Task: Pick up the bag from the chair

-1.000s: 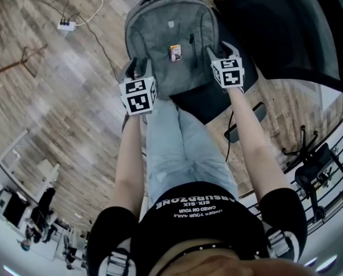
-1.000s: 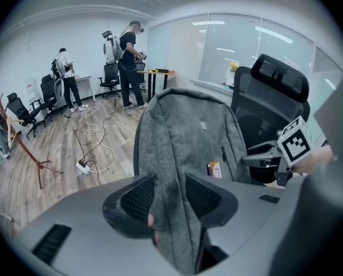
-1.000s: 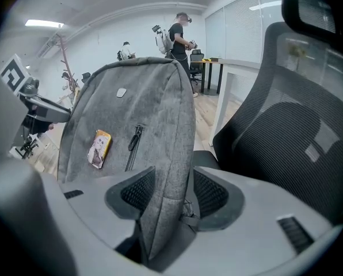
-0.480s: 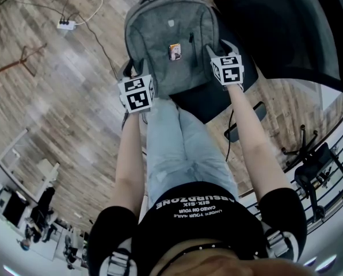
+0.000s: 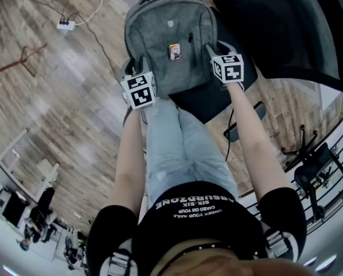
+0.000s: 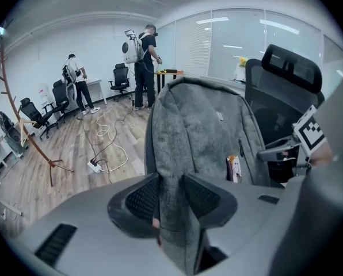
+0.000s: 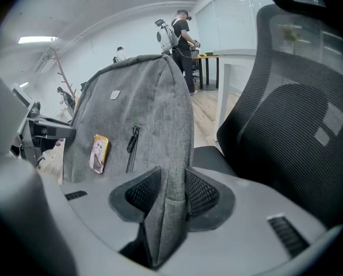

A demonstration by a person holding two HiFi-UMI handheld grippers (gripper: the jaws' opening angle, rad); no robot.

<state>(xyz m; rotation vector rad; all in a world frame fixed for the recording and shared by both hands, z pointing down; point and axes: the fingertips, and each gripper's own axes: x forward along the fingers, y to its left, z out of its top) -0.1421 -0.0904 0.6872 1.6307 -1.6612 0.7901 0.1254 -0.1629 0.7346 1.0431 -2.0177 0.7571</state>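
A grey backpack (image 5: 168, 36) with a small yellow tag and a black zip pull stands upright on the seat of a black office chair (image 5: 217, 99). My left gripper (image 5: 133, 68) is shut on the bag's lower left edge, a fold of grey fabric (image 6: 172, 209) pinched between its pads. My right gripper (image 5: 216, 52) is shut on the lower right edge, fabric (image 7: 168, 206) squeezed between its pads. The bag (image 6: 203, 131) fills the left gripper view; the bag (image 7: 131, 125) shows beside the chair's mesh back (image 7: 292, 131) in the right gripper view.
The chair's mesh backrest (image 5: 286, 27) rises right of the bag. A power strip with cables (image 5: 65, 23) lies on the wooden floor at left, by a wooden coat stand (image 6: 27, 137). Two people (image 6: 143, 62) and more chairs stand at the far end of the room.
My left gripper has shifted slightly right and forward against the bag's left edge. The right gripper has nudged forward a little. The bag stays on the seat.
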